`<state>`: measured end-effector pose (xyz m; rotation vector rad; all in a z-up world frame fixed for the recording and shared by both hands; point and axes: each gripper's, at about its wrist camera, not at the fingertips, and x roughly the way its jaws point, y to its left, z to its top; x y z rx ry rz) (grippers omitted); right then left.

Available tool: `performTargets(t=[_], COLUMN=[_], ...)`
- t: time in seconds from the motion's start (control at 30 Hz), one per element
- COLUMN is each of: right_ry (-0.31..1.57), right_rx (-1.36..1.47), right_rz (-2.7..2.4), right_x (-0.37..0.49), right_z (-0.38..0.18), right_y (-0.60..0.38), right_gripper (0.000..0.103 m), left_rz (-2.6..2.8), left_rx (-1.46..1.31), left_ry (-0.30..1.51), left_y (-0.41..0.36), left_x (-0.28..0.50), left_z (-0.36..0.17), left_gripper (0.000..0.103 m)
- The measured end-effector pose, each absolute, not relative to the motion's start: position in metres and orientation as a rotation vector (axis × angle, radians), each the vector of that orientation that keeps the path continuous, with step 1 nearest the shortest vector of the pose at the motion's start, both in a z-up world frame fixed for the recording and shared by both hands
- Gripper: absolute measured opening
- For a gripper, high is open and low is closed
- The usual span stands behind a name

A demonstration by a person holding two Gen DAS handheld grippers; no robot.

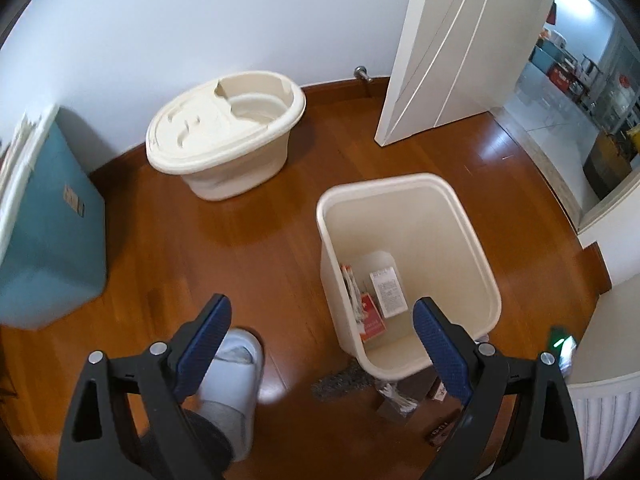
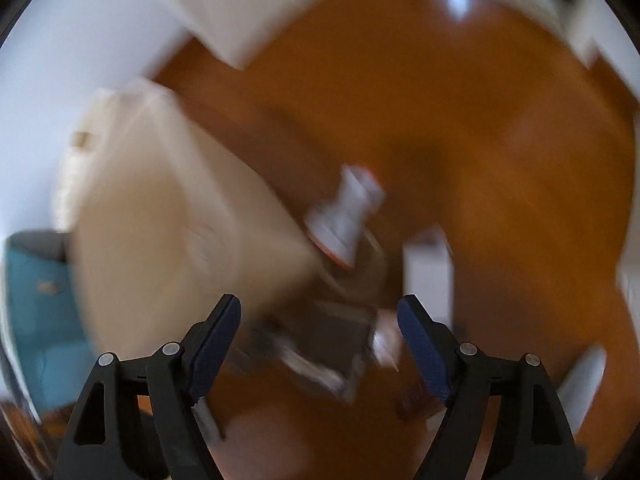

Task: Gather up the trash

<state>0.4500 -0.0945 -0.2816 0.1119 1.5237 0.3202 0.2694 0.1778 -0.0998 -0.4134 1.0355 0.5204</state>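
Observation:
A cream trash bin (image 1: 408, 190) stands open on the wooden floor, with red-and-white packets (image 1: 370, 316) and a white slip (image 1: 388, 288) at its bottom. My left gripper (image 1: 320, 308) hangs open above the bin's near left side, with nothing between its fingers. Loose wrappers (image 1: 396, 398) and a grey fluffy scrap (image 1: 340, 380) lie on the floor at the bin's near side. The right wrist view is heavily blurred. There my right gripper (image 2: 320, 306) is open and empty over a dark wrapper (image 2: 332, 332), beside the bin (image 2: 160, 240). A white-and-orange packet (image 2: 344, 216) and white paper (image 2: 428, 276) lie further off.
A cream lidded tub (image 1: 224, 132) sits by the far wall and a teal box (image 1: 52, 240) at the left. A white door (image 1: 448, 48) stands open to a kitchen. A person's slippered foot (image 1: 236, 368) is below my left gripper, and a radiator (image 1: 604, 420) is at the lower right.

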Motion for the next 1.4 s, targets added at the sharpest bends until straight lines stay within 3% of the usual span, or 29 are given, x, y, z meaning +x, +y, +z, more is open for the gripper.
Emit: performTargets(t=[0.23,0.43,0.73,0.87,0.93,1.13,1.17,1.2,1.4], right_ry=[1.662,1.534,1.597,1.584,1.601,1.538,1.536,1.54,1.476], right_rx=[0.277,0.209,0.132,0.075,0.026,-0.095,-0.086,-0.074,-0.056], right_rz=[0.245,0.131,0.136,0.206,0.217,0.283,0.294,0.314,0.347], right_x=[0.408,0.43,0.416,0.414,0.412,0.405,0.405,0.405,0.393], right_z=[-0.399,-0.397,-0.435,-0.449,-0.455,-0.451,-0.45,-0.448,-0.42], right_y=[-0.092,-0.116,-0.137,-0.124,-0.117,-0.109,-0.108,-0.108,-0.121], right_gripper=[0.08,0.078,0.072,0.074,0.063,0.059,0.053,0.033,0.031], left_rz=[0.663,0.646,0.57,0.555,0.547,0.523,0.522,0.527,0.587], left_rx=[-0.467,-0.434,-0.346,-0.334,-0.324,-0.298,-0.303,-0.327,-0.629], left_ry=[1.091,1.243,1.396,1.419,1.43,1.458,1.456,1.456,1.425], left_y=[0.147,0.118,0.083,0.071,0.067,0.048,0.047,0.047,0.053], left_x=[0.236,0.226,0.208,0.209,0.211,0.222,0.224,0.227,0.244], left_z=[-0.186,-0.254,-0.316,-0.33,-0.336,-0.359,-0.361,-0.365,-0.389], left_gripper=[0.093,0.093,0.093,0.093,0.093,0.093,0.093,0.093,0.093])
